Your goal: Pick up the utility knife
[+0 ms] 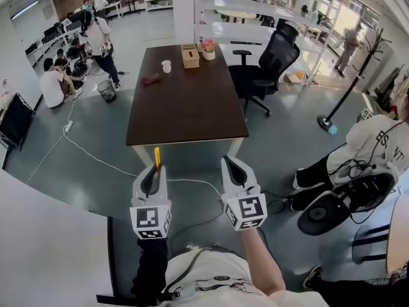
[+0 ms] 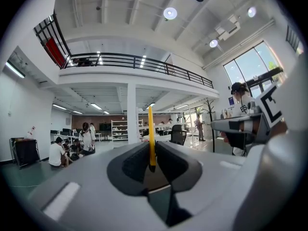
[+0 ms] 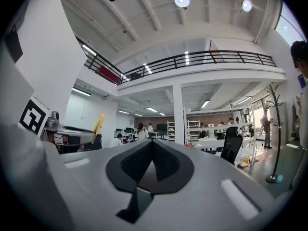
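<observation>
One utility knife (image 2: pixel 151 134) between tight left fingers (image 2: pixel 130 165), lengthwise, tip outward; right fingers (image 3: pixel 137 165) together.

- Table (image 1: pixel 185 107) at frame centre, long axis running up the frame.
- On its upper end: box (image 1: pixel 190 57), with the pot (image 1: pixel 208 52) just right of it and the cup (image 1: pixel 167 66) to its left.
- Small flat item (image 1: pixel 151 79) lower left of the cup, near the table's left edge.
- Office chair (image 1: pixel 271 62) right of the table, beside its upper half.
- Bin (image 1: pixel 107 91) on the floor left of the table.
- Coat stand (image 1: pixel 358 69) upper right. Seated person (image 1: pixel 367 149) below it at the right edge.
- Left gripper (image 1: pixel 155 170) and right gripper (image 1: pixel 230 162) side by side and apart, just below the table's near edge.
- Utility knife (image 1: pixel 157 157) between the left gripper's jaws, sticking up-frame toward the table.
</observation>
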Demonstrator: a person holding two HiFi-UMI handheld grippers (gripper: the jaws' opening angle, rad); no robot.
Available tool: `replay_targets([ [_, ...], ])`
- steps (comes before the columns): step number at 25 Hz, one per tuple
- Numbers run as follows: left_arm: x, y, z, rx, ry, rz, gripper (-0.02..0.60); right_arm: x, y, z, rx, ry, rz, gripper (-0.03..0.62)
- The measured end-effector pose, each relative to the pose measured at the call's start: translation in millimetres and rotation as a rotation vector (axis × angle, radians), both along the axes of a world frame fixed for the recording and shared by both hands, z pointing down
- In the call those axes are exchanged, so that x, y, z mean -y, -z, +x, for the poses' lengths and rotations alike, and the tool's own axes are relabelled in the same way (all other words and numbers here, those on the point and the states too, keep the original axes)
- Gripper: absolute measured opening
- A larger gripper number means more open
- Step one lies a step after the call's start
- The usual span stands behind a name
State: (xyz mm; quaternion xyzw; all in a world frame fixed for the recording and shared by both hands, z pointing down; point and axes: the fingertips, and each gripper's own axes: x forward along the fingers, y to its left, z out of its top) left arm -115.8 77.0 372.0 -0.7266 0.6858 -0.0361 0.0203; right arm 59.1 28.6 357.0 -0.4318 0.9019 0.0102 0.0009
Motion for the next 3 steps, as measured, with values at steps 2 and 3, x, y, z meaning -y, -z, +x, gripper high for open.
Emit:
replay_targets([
  [2,1.6,-0.5,-0.3,0.002,-0.002,0.002,0.046,1.7,-0.8,-1.0,-0.003,0.000,0.002,-0.002],
  [3,2.4,-0.9,-0.4,0.002,-0.003,0.004,0.046,2.7,-1.4,-1.5,-0.005,0.000,0.003,-0.002],
])
